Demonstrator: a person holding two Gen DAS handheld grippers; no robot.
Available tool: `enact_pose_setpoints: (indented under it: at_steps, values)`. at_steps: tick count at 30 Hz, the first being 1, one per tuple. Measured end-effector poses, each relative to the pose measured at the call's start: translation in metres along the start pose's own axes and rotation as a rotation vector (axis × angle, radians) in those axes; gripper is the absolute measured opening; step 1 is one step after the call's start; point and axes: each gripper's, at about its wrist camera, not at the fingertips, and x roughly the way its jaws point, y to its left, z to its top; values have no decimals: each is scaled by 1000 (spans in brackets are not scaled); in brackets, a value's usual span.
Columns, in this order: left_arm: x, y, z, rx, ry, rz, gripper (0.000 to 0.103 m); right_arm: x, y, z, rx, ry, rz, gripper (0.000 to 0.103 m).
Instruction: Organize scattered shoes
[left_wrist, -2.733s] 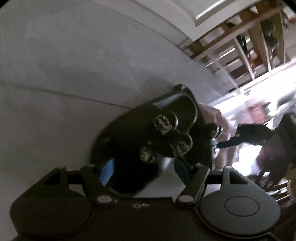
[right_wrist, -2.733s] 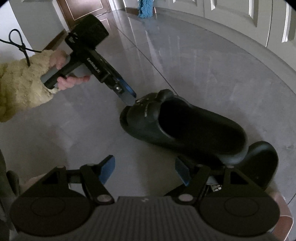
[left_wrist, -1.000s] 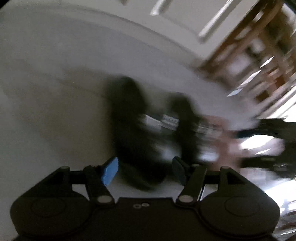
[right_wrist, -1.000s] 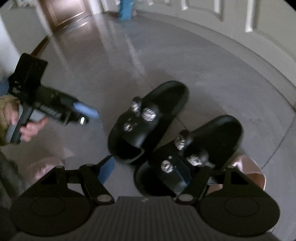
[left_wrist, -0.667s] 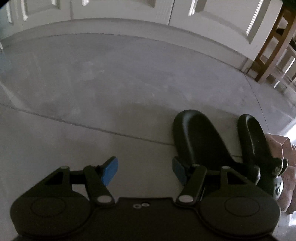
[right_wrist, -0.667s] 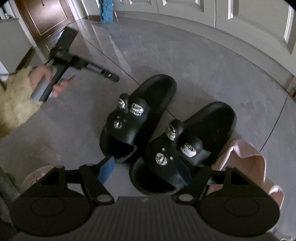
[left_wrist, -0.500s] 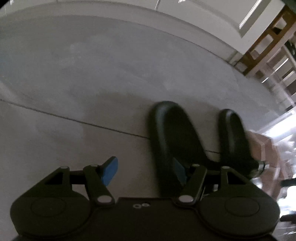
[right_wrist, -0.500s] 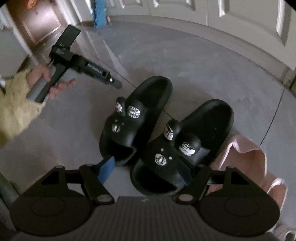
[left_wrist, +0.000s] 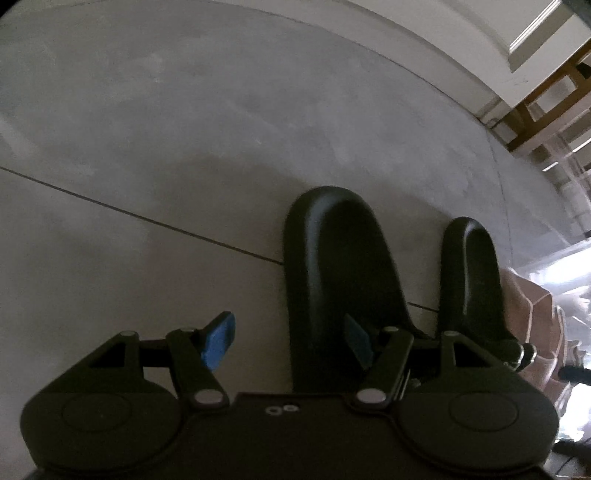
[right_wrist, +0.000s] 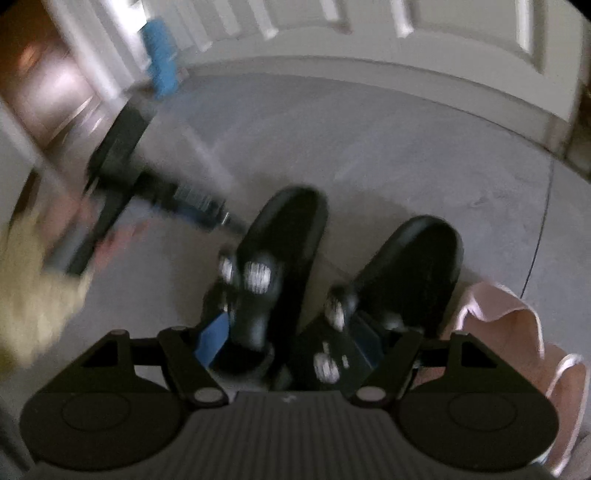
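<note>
Right wrist view shows two black rubber slides (right_wrist: 280, 258) paired beside a pink slipper (right_wrist: 517, 332), both grippers' fingers (right_wrist: 212, 338) open and empty; pink slipper likely next.

The two black moulded slippers (left_wrist: 343, 266) (left_wrist: 471, 280) appear to be rubbery foam or plastic, smooth with a soft sheen; the grey tiled floor (left_wrist: 184, 122) is smooth, polished stone or ceramic with faint mottling and thin dark joints; the pale pink cloth shoe (right_wrist: 517, 332) looks soft and matt; the left gripper (left_wrist: 288, 338) body is matt black plastic with blue pads; the brown wooden chair frame (left_wrist: 543, 92) shows a satin finish; the yellow sleeve (right_wrist: 33, 291) is fluffy fabric.
</note>
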Motion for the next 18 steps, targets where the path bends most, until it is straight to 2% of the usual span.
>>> enact_pose_setpoints:
  at_steps: [3,5,8,11,13,18]
  values:
    - [-5,-2,1,-12,-15,1,65,26,9,17,100,-10,-55,75]
    - [-6,-2,2,-13,-16,-14,65,52,22,28,141,26,-120,73]
    - [-5,-2,4,8,-25,14,66,80,31,36,197,89,-156,66]
    - [-4,1,6,29,-39,65,66,109,32,40,203,155,-251,58]
    - [-3,6,7,31,-42,91,65,123,27,42,211,184,-290,59]
    - [-4,13,7,29,-34,84,65,152,25,50,213,271,-341,49]
